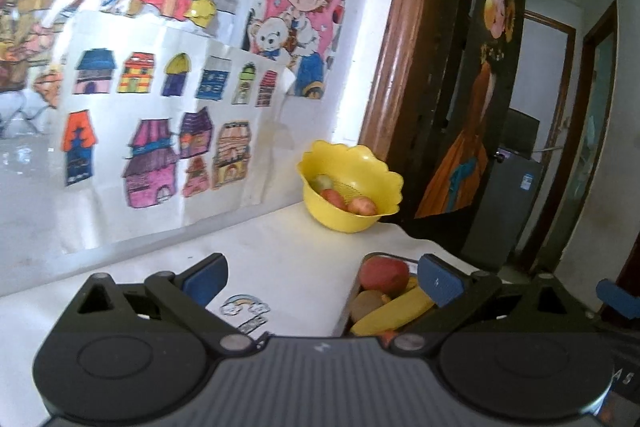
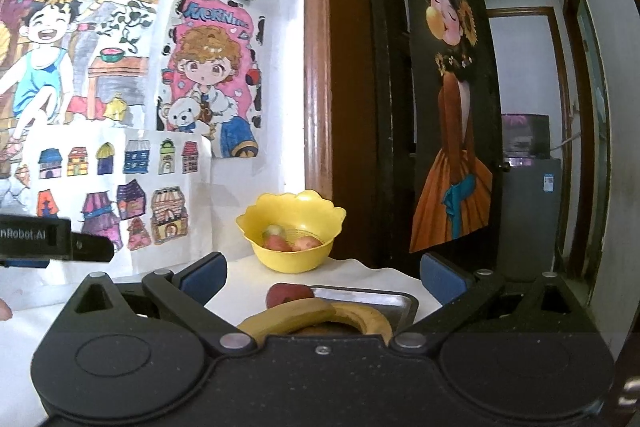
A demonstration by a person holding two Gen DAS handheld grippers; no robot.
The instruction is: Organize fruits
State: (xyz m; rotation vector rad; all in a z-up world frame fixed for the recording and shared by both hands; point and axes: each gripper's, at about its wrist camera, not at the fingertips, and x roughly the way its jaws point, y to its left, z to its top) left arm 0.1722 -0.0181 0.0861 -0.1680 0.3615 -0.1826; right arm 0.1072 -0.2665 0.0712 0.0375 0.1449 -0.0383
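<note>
The table [image 2: 256, 283], covered in white, fills the lower middle of both views. On it, at lower centre of the right wrist view, sits a metal tray [image 2: 368, 297] holding the fruit to be sorted. Behind it, at centre frame against the wall, stands the yellow bowl [image 2: 292, 251] with three fruits already inside.

The right gripper [image 2: 324, 277] is spread wide and holds nothing. The tray lies directly under and just ahead of it, so this hand looks nearer. The left gripper [image 1: 324, 277] is equally wide and empty, with the tray off at its lower right.

The banana [image 2: 316, 315] lies across the right gripper's gap, its long axis running left to right with a curve. A red apple [image 2: 290, 295] sits just behind it.
</note>
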